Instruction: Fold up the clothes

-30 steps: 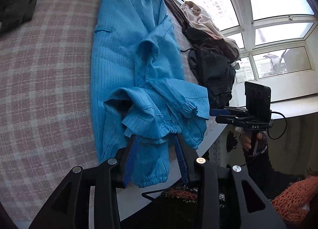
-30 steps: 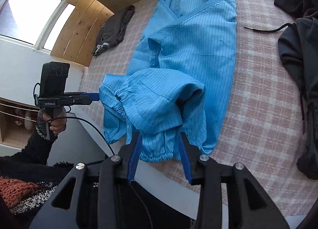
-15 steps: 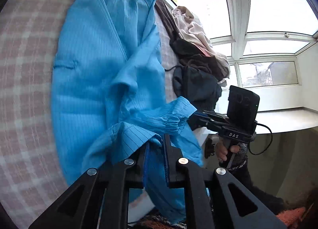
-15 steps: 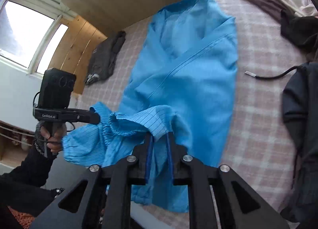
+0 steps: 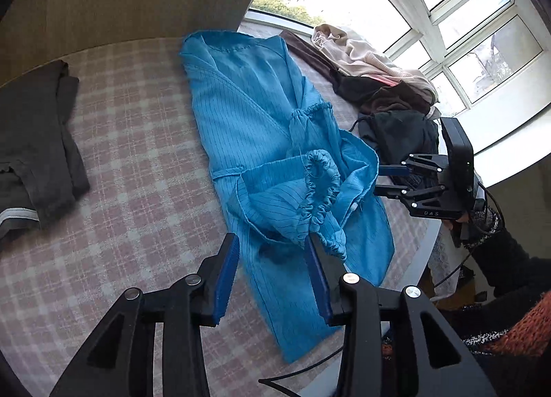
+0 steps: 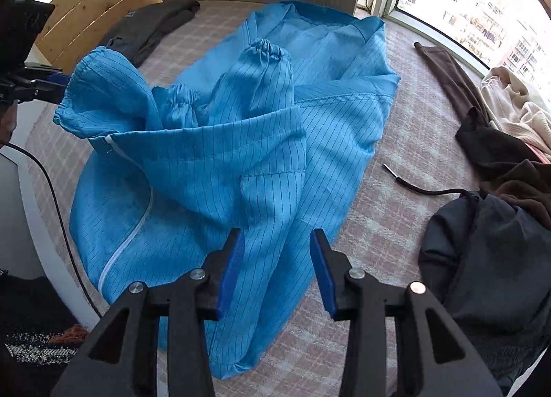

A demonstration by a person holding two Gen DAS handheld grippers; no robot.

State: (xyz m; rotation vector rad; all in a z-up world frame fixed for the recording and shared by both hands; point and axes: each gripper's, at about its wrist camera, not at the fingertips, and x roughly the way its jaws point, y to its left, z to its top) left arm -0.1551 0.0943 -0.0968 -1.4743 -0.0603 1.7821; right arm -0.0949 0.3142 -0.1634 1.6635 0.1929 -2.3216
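A blue pinstriped coat [image 5: 248,128] lies lengthwise on the pink plaid bed [image 5: 137,190], collar at the far end. Its lower part is bunched, with two elastic-cuffed sleeves [image 6: 261,80] resting on top. My left gripper [image 5: 272,269] is open just above the near hem, and one cuff [image 5: 320,187] lies by its right finger. My right gripper [image 6: 275,269] is open too, with the coat [image 6: 213,183] loose beneath its blue pads. From the left wrist view the right gripper [image 5: 385,179] stands beside the coat's right edge. The left gripper [image 6: 51,82] shows at the far left, next to a raised cuff.
A dark grey garment [image 5: 34,142] lies on the bed's left side. A heap of beige, brown and black clothes [image 5: 378,87] sits near the window, with a black drawstring [image 6: 423,187] trailing out and a dark jacket [image 6: 482,259] beside it. The bed's white edge [image 5: 423,252] runs nearby.
Half a second ago both grippers were shut on the coat's lower edge and lifting it. Both are now open, and the cloth has dropped in a bunch onto the coat's middle.
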